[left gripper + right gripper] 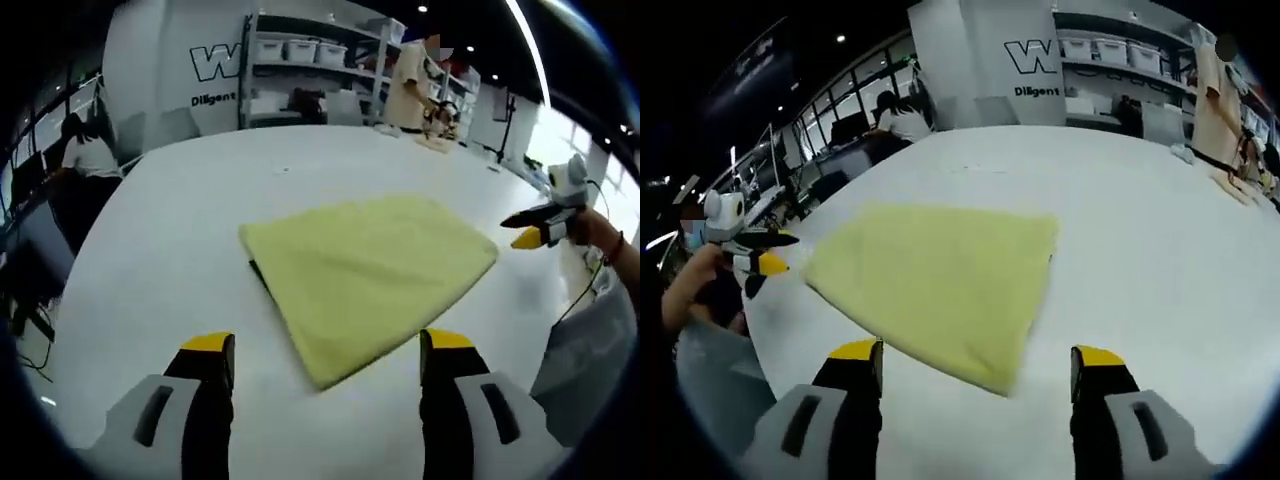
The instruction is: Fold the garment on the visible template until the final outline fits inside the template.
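Garment (368, 278) folded into a yellow pad, laid flat mid-table with both grippers held clear of it.

In the left gripper view it's seen in the middle of the frame on the white table (200, 210), one corner pointed down between the jaws of the left gripper (328, 365), which are spread wide with nothing pinched. A thin dark edge is seen peeking out along its left side; whether that's the template can't be told. The right gripper (535, 228) is seen at the right edge, just off the cloth's right corner, jaw state can't be told there. In the right gripper view the right gripper's own jaws (978, 375) are spread and empty, and the left gripper (758, 255) is seen at the left, just beside the cloth's left corner. Lots of bare tabletop is left on all sides.
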The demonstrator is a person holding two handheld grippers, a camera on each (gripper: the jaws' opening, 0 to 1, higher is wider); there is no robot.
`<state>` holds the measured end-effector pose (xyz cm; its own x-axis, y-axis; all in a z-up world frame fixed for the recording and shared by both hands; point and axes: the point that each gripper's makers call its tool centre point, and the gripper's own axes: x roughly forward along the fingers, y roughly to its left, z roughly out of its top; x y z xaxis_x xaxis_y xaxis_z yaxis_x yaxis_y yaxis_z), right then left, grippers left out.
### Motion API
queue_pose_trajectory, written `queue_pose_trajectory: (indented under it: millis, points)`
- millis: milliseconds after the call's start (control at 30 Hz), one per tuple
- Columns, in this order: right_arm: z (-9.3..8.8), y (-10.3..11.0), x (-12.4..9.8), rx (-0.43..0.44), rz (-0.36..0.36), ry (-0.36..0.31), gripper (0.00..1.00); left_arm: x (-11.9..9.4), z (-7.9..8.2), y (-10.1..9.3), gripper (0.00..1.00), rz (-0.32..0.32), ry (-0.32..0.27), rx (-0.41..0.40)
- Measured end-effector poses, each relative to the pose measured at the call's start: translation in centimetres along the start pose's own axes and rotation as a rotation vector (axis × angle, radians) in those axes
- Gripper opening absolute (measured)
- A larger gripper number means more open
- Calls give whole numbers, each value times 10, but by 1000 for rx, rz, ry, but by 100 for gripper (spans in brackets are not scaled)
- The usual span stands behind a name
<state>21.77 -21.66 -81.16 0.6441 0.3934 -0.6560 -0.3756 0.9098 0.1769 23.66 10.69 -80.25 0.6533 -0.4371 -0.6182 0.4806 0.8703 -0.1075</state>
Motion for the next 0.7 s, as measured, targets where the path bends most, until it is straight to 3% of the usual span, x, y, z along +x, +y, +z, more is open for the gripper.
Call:
queue_pose_trajectory:
  millis: [133,233,700]
  points:
    - [2,9,-5,-4,14,-15,86,-6,-1,-4,89,8,3,5]
    - [2,12,-9,-5,15,-21,97,-9,-2,-4,99,24,3,2]
    - [1,32,-36,-6,-1,-45,99,-31,-1,-24,99,13,9,8]
